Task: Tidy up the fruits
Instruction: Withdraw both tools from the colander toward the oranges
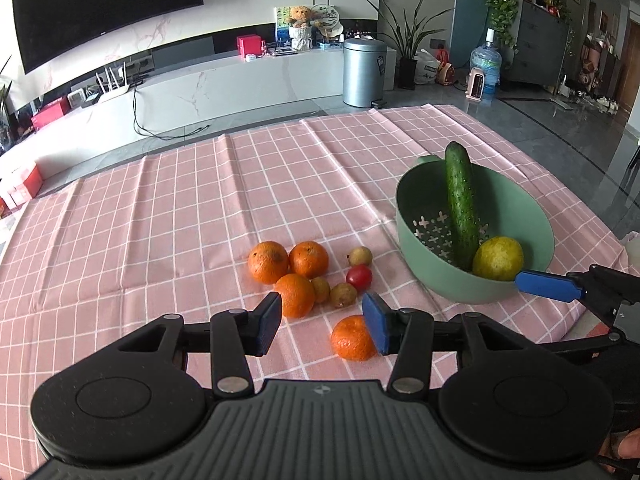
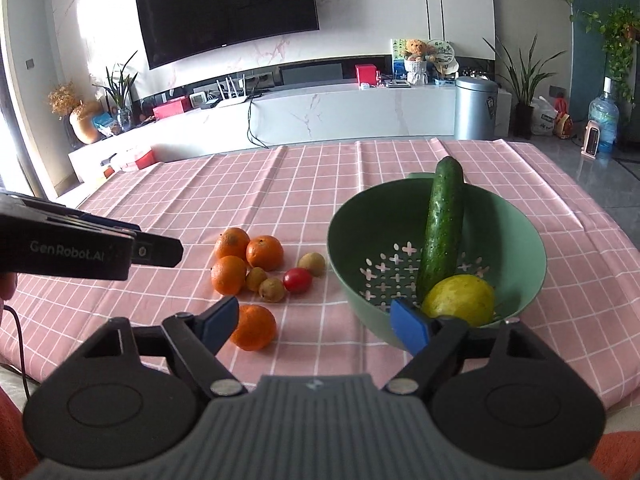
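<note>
The pink checked surface (image 2: 400,160) carries a green colander (image 2: 520,232), the landmark here. Inside it a cucumber (image 2: 440,224) leans on the rim beside a yellow fruit (image 2: 460,298). Left of it lie four oranges (one apart, nearest) (image 2: 254,327), small brownish fruits and a cherry tomato (image 2: 297,279). Left tool (image 1: 320,322) and right tool (image 2: 316,320) both gape wide, empty.
</note>
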